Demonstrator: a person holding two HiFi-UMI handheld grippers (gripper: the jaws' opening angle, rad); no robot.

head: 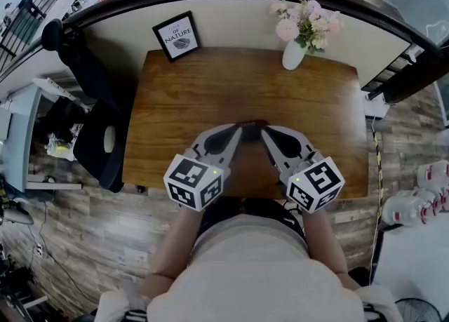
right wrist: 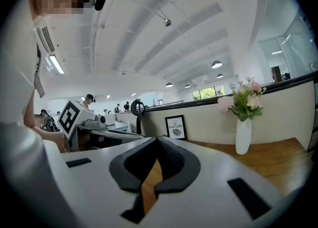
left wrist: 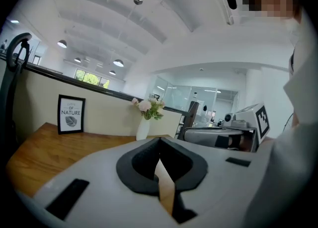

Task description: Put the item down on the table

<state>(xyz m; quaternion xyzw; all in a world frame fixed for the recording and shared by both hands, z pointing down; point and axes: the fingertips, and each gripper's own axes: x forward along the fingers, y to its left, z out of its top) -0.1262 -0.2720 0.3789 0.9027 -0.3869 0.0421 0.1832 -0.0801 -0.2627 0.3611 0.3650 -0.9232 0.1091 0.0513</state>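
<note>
Both grippers hang side by side over the wooden table (head: 203,96), their tips nearly meeting above its front middle. My left gripper (head: 243,130) (left wrist: 159,141) is shut; only the table's wood shows through the slit behind its black pads. The jaws of my right gripper (head: 265,130) (right wrist: 158,141) are also together, with nothing between them. A short dark strip (head: 253,123) lies right at the two tips in the head view; I cannot tell whether it is an item on the table or the pads themselves.
A framed "of nature" print (head: 177,36) leans at the table's back left. A white vase of pink flowers (head: 295,52) stands at the back right. A black chair (head: 99,146) is left of the table, and packed bottles (head: 421,201) lie on the floor to the right.
</note>
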